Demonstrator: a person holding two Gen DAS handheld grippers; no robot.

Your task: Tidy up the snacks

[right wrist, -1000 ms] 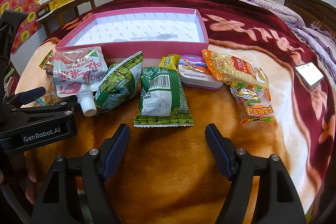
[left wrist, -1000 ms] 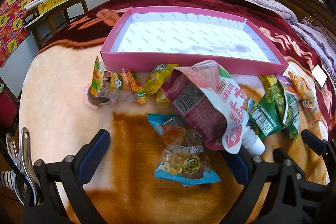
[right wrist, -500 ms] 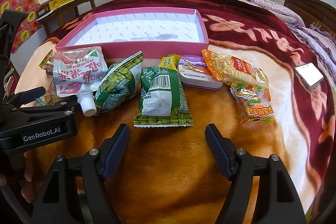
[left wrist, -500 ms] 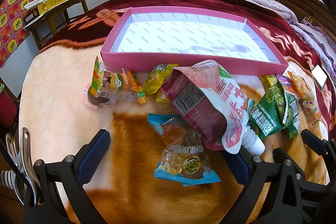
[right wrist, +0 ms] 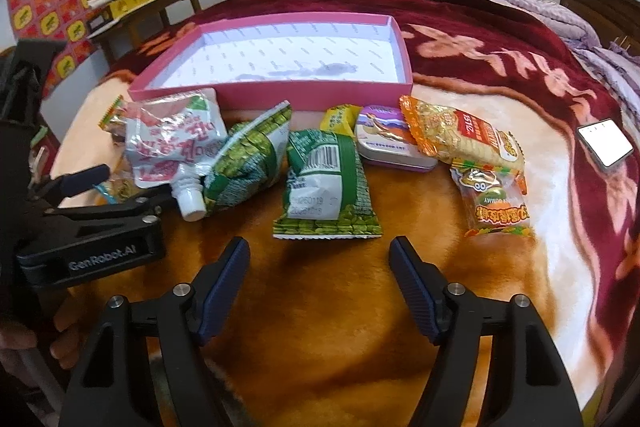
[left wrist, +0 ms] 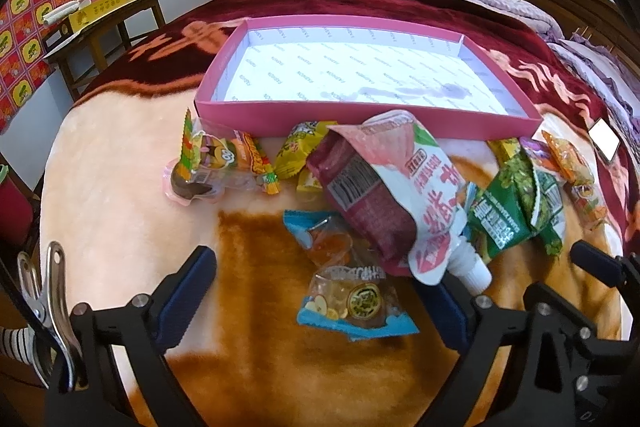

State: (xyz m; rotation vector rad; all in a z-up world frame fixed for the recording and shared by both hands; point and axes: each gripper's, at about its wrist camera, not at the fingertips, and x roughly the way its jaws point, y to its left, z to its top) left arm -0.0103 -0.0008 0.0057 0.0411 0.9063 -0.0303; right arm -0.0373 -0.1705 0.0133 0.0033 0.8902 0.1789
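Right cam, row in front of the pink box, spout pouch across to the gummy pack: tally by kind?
Spout pouch: 1
Green bags: 2
Yellow packet: 1
Tin: 1
Orange pack: 1
Gummy pack: 1
Total: 7

nothing has shifted: both hand-held grippers and every snack lie as before.
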